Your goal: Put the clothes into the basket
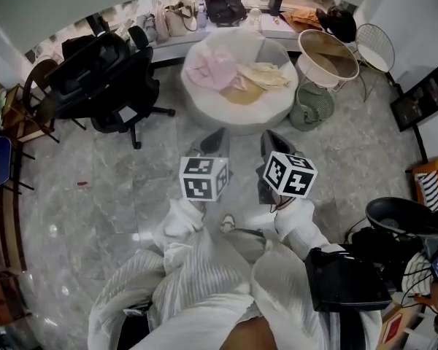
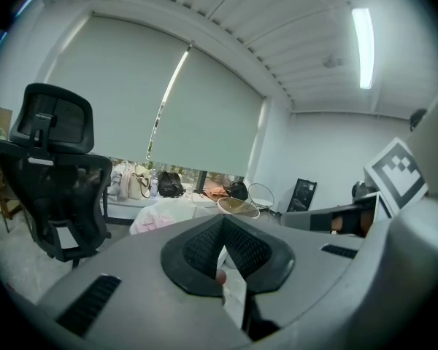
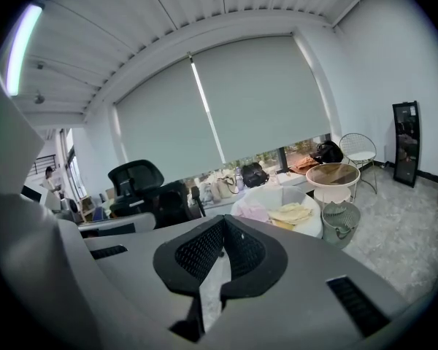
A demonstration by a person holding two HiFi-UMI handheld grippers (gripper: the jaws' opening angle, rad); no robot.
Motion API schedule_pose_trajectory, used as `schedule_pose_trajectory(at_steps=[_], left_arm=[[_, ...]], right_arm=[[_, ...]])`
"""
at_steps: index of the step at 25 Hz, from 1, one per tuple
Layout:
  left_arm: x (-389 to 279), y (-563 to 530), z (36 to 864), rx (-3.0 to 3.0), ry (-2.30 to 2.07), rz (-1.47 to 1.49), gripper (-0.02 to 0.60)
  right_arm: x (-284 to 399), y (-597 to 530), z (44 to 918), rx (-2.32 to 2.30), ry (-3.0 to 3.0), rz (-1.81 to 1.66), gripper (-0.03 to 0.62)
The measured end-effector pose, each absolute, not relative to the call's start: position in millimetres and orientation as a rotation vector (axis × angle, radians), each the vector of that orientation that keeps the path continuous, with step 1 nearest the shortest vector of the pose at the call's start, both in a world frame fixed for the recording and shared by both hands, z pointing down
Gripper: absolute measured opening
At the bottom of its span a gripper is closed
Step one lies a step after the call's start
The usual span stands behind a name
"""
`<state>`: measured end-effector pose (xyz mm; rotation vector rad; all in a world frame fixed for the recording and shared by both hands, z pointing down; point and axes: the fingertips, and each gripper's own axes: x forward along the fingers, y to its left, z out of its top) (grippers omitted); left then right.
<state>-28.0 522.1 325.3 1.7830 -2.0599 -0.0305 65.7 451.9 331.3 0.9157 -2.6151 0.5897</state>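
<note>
Clothes (image 1: 237, 75) lie heaped on top of the round white pouf (image 1: 204, 115), upper ctr of the head view: pink piece (image 1: 206, 68) at left, cream piece (image 1: 266, 74) at right, tan piece (image 1: 242, 93) lower, btw the two. Just right of the pouf the green wire basket (image 1: 310, 106) stands on the floor (image 1: 131, 188); what's inside can't be read. Both tools sit mid-frame below the pouf, well apart from clothes & basket, pointing up-frame at them. The left hand-held gripper (image 1: 217, 135) is clenched, tips meeting, on nothing. The right hand-held gripper (image 1: 269, 137) is the same: jaws together, nothing held. The bench (image 1: 171, 42) along the top edge carries handbags (image 1: 177, 19) & a black bag (image 1: 225, 6).
</note>
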Motion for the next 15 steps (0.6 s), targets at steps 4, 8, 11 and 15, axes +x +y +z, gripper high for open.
schedule_pose_trajectory(at_steps=[4, 8, 11, 15], left_arm=[[-36.9, 486.4, 326.0, 1.785, -2.059, -0.03, 0.006], [-40.5, 454.5, 332.6, 1.788, -2.05, -0.015, 0.006], [-41.2, 436.4, 339.8, 1.795, -2.046, 0.018, 0.006], [-48.5, 417.8, 347.5, 1.772, -2.044, 0.04, 0.006]], right_arm=[[55.5, 416.4, 331.3, 0.913, -2.619, 0.586, 0.023], [53.3, 386.2, 338.3, 0.907, -2.616, 0.592, 0.023], [56.6, 367.4, 344.2, 0.91, -2.621, 0.596, 0.023], [57.9, 343.4, 352.5, 0.932, -2.605, 0.625, 0.023]])
